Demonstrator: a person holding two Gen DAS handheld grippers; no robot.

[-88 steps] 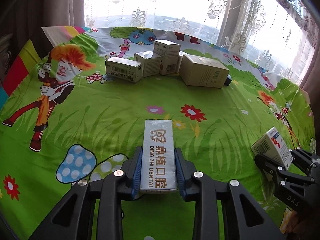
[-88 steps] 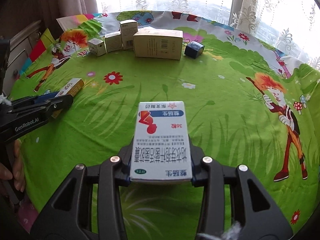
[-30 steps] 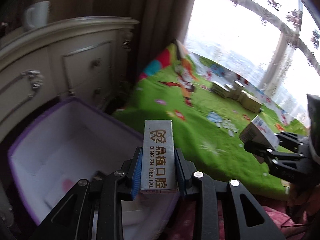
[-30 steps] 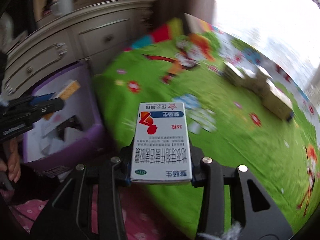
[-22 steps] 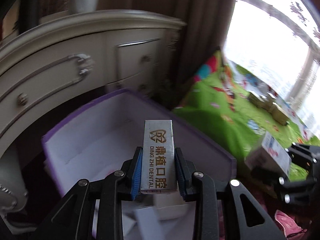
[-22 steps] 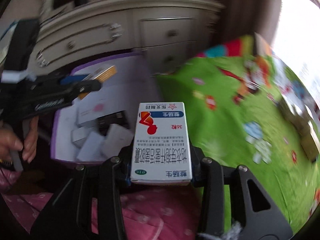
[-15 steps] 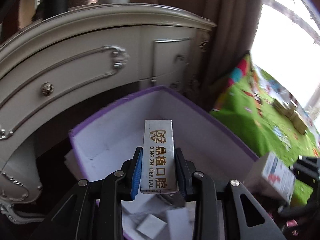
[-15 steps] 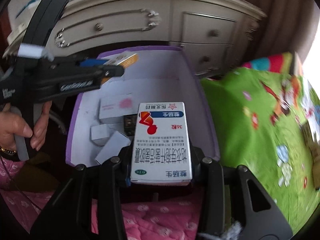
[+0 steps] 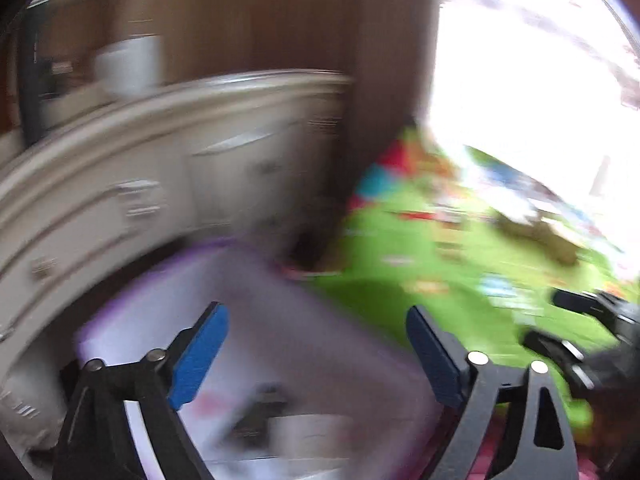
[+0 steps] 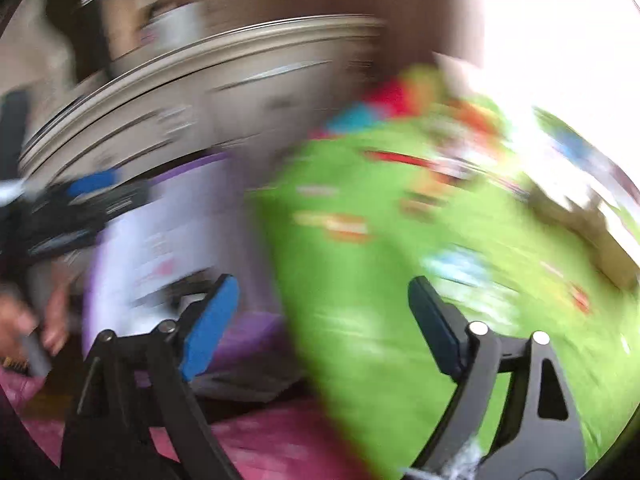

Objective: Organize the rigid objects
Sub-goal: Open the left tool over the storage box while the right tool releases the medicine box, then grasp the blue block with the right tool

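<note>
Both views are badly blurred by motion. My left gripper (image 9: 316, 324) hangs over the purple-rimmed white box (image 9: 120, 312), its blue-padded jaws opening wide with nothing between them. Blurred pale cartons (image 9: 304, 432) lie on the box floor. My right gripper (image 10: 320, 300) is likewise opening and empty, above the seam between the purple box (image 10: 176, 184) and the green cartoon cloth (image 10: 380, 280). The right gripper (image 9: 576, 328) also shows at the right edge of the left wrist view, and the left gripper (image 10: 72, 208) at the left of the right wrist view.
A cream dresser (image 9: 132, 184) with drawers stands behind the box, a white mug (image 9: 128, 64) on top. Brown boxes (image 9: 536, 232) sit far back on the green cloth near the bright window. A hand (image 10: 28, 320) grips the left tool. Pink fabric (image 10: 280, 440) lies below.
Both grippers have sprung open: the silver dental carton has left the left jaws and the blue-and-white medicine carton has left the right jaws. Both views have swung to the right.
</note>
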